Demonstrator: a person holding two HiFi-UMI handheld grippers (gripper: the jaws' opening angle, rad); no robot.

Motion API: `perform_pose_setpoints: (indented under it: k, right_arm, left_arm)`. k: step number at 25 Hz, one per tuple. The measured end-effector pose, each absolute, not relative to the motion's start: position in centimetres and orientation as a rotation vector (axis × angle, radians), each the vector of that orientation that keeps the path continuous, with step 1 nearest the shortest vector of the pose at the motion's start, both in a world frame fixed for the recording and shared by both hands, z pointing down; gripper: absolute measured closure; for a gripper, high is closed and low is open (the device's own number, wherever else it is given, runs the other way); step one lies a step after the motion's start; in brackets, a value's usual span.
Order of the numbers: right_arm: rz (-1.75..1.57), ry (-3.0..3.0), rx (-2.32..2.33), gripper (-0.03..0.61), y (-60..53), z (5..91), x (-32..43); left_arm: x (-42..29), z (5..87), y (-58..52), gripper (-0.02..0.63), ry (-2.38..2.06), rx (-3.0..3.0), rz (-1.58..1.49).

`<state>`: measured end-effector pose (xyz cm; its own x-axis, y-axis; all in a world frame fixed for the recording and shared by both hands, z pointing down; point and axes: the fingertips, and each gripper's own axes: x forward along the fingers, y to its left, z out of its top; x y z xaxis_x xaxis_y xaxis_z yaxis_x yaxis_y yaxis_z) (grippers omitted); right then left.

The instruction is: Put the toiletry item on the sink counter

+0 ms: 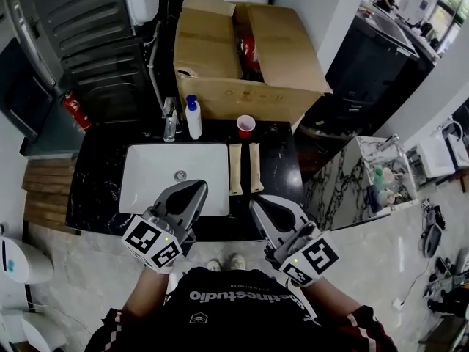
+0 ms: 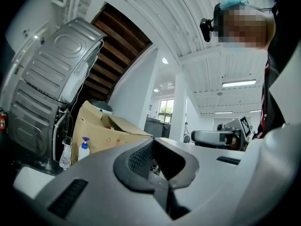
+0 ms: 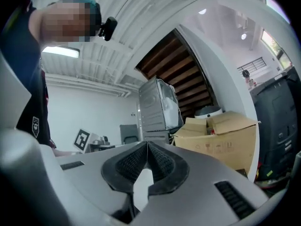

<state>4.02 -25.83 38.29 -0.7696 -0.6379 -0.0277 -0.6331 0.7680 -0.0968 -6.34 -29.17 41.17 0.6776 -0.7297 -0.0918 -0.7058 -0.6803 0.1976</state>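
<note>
A white pump bottle with a blue top (image 1: pixel 193 117) stands at the back of the black counter (image 1: pixel 99 185), right of the faucet (image 1: pixel 170 120); it also shows small in the left gripper view, pump bottle (image 2: pixel 83 148). Two long beige packets (image 1: pixel 245 169) lie side by side right of the white basin (image 1: pixel 146 176). A red cup (image 1: pixel 246 125) stands behind them. My left gripper (image 1: pixel 196 188) hovers over the basin's front right corner, shut and empty (image 2: pixel 153 143). My right gripper (image 1: pixel 258 202) hangs over the counter's front edge, shut and empty (image 3: pixel 146 145).
A large open cardboard box (image 1: pixel 242 50) fills the space behind the counter. A grey appliance (image 1: pixel 95 35) stands at the back left, with a red extinguisher (image 1: pixel 75 111) below it. A marble-topped stand (image 1: pixel 344 189) holding green bottles (image 1: pixel 378 179) is on the right.
</note>
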Motion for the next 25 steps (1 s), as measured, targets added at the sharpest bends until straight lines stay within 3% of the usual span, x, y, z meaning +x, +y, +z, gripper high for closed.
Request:
perform_pose_setpoints:
  k: [25]
  right_arm:
    - [-0.129, 2.961, -1.068, 0.54, -26.3, 40.5, 3.6]
  left_arm:
    - [-6.3, 41.2, -29.0, 0.6, -1.192, 2.752, -0.222]
